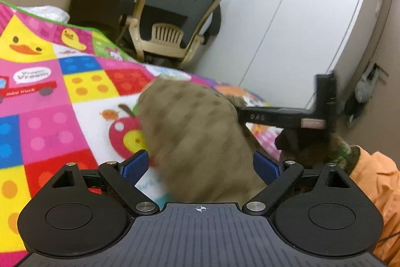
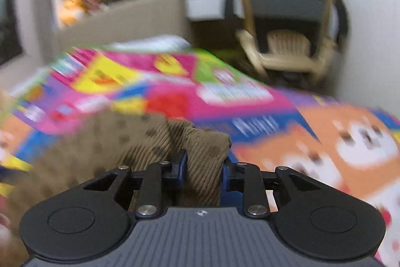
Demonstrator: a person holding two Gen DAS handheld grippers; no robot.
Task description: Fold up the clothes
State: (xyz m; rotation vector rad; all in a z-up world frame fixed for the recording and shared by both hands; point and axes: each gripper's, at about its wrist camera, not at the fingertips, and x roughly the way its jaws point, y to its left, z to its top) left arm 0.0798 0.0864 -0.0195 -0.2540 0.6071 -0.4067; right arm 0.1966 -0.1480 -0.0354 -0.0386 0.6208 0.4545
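1. Landmark is the play mat (image 1: 45, 96); every position below is relative to it.
2. My left wrist view shows the left gripper (image 1: 200, 164) with its blue pads (image 1: 136, 163) spread wide apart. The brown garment (image 1: 195, 131) is bunched between and ahead of them, and I can't tell if either pad touches it.
3. Only the left view shows the right gripper from outside: a black body (image 1: 287, 116) over the mat's far right edge, its front end buried in the garment. It also shows my hand (image 1: 307, 144) under it and an orange sleeve (image 1: 375, 182) off the mat's right side.
4. Only the right wrist view shows the grip itself: the right gripper (image 2: 203, 167) has its fingers clamped on a ribbed fold of the garment (image 2: 202, 162). The cloth is pinched between the pads and sticks up above them.
5. The right view is heavily motion-blurred, so the mat (image 2: 250, 96) print is smeared there. The left view is sharper on the mat, but the garment is blurred.
6. Count: one garment, one mat, two grippers, one office chair (image 1: 175, 16) beyond the mat's far edge, visible in both views (image 2: 287, 24).
7. The garment sits on the mat toward its right-hand part, partly lifted off it at the clamped end. Brown with darker dots, corduroy-like ribs.
8. The right device lies roughly level across the left view.
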